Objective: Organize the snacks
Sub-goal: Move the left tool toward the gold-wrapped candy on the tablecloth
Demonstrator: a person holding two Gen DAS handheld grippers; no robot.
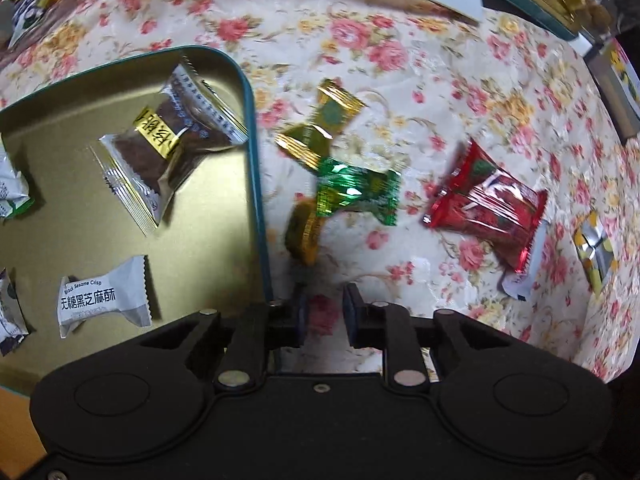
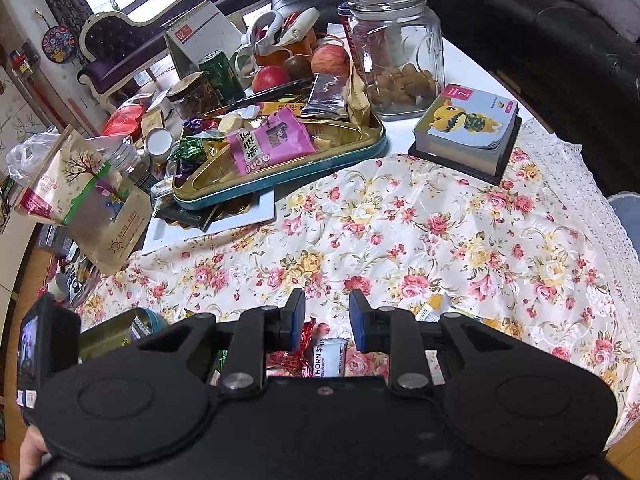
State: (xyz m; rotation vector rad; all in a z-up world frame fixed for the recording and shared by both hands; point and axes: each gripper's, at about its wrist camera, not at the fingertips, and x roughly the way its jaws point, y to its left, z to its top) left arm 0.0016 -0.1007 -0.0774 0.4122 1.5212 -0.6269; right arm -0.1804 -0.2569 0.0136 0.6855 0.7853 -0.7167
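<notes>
In the left wrist view a teal-rimmed gold tin tray (image 1: pixel 252 128) lies at left. It holds a brown cake packet (image 1: pixel 168 140) and a white sesame crisp packet (image 1: pixel 104 300). To its right, on the floral cloth, lie gold candies (image 1: pixel 332 108), a green candy (image 1: pixel 356 192), a gold coin candy (image 1: pixel 304 232) and a red packet (image 1: pixel 492 208). My left gripper (image 1: pixel 324 316) is open and empty just before the coin candy. My right gripper (image 2: pixel 326 320) is open and empty above the cloth; a red wrapper (image 2: pixel 296 356) and a white strip packet (image 2: pixel 328 356) lie under it.
In the right wrist view a second tin tray (image 2: pixel 280 176) piled with snacks, a glass jar (image 2: pixel 396 48), a stack of cards (image 2: pixel 468 128), paper bags (image 2: pixel 88 196), apples (image 2: pixel 272 78) and cans crowd the far side. The cloth's lace edge (image 2: pixel 600 216) runs along the right.
</notes>
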